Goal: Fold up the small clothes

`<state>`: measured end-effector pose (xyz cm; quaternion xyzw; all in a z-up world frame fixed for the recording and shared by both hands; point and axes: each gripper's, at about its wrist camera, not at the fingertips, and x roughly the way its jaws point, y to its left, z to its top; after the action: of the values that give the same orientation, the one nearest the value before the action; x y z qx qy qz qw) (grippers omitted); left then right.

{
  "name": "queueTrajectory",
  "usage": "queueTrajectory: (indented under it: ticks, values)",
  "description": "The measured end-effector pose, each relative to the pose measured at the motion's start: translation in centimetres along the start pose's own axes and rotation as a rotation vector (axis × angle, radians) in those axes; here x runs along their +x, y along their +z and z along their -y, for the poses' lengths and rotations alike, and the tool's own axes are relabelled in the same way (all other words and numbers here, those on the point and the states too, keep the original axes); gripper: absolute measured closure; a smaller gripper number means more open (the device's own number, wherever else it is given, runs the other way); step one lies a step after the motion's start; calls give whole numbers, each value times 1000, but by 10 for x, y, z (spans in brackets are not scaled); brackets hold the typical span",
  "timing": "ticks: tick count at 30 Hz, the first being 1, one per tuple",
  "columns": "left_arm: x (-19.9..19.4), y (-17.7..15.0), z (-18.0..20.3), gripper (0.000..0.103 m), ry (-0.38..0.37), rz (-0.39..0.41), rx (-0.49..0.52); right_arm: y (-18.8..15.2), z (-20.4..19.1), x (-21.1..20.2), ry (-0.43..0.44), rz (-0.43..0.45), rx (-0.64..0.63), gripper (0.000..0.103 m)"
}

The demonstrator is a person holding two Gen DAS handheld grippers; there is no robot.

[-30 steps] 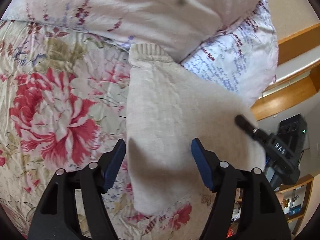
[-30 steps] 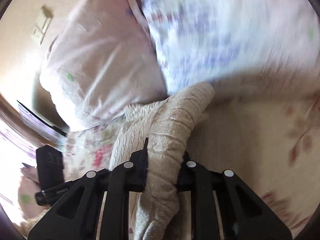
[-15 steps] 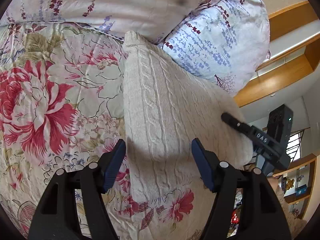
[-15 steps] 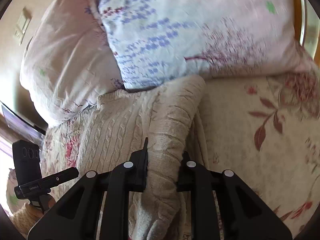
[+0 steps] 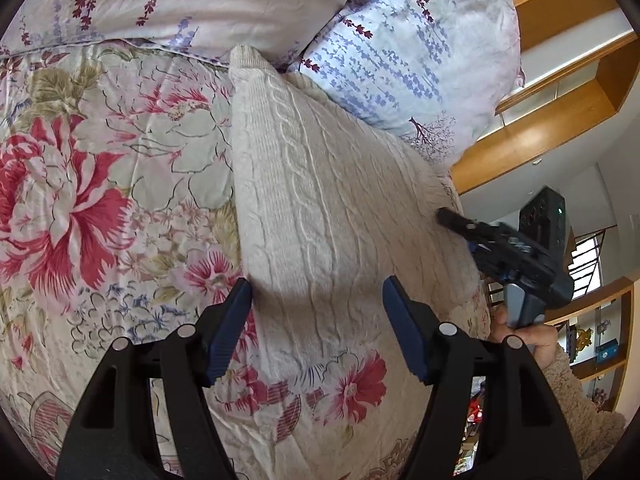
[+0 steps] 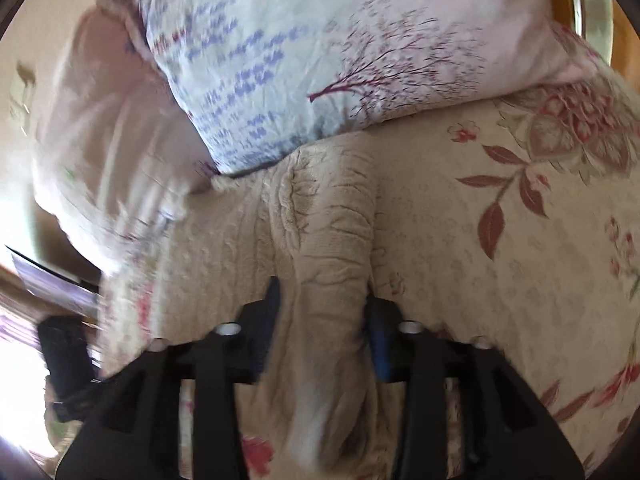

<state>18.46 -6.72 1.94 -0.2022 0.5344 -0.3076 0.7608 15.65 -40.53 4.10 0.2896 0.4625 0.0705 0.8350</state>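
A bed cover [image 5: 100,208] with big red and pink flowers fills the left side of the left wrist view. On it lies a cream knitted sweater [image 5: 320,216] with a rope pattern. It is folded into a long shape. Its far end touches the pillows. One pale pillow [image 5: 180,0] with small purple sprigs sits at the top, and a second pillow [image 5: 420,52] with blue flowers sits just beside it on the right.

The left gripper [image 5: 316,312] hangs over the near part of the sweater. Its jaws stand wide, one on each side of the cloth, and its blue pads [image 5: 230,324] are not pressing on anything.

Farther right, the right gripper [image 5: 452,218] reaches to the sweater's right edge, held in a person's hand [image 5: 528,338] with a fuzzy tan sleeve [image 5: 580,412]. Wooden shelves [image 5: 560,80] stand behind.

In the right wrist view, which is blurry, a thick fold of the sweater [image 6: 328,264] lies between the right gripper's [image 6: 324,296] jaws. The jaws have just been opening and look loose around the fold. The flowered bed cover [image 6: 500,240] spreads out to the right.
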Motion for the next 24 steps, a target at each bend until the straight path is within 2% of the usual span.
queueTrajectory:
  ticks: [3,5,9,10,11,12,14,17,20,24]
  values:
    - [1,-3,-1,36,6,-13,1,-8,11,-7,55,-11,52,54]
    - [2,-5,-2,36,13,-26,0,-10,12,-4,30,-32,57,54]
    - [4,-9,-3,36,21,-43,-4,-19,4,0,36,-77,64,55]
    - [4,-10,-3,37,22,-48,-3,-22,1,0,34,-79,47,67]
    - [5,-11,-3,44,23,-52,-2,-23,-2,0,19,-75,21,79]
    - [6,-13,-2,49,21,-58,-1,-24,-6,0,1,-77,-9,82]
    - [7,-14,-2,68,31,-66,-2,-22,-8,-11,-15,-36,-26,84]
    - [3,-11,-4,83,21,-61,-6,-16,-14,-31,-6,39,-39,86]
    - [-4,-12,-4,86,-13,-45,14,-14,-23,-47,-10,83,-90,87]
    - [-3,-18,-5,87,-15,-58,53,-31,-10,-31,-127,20,-134,87]
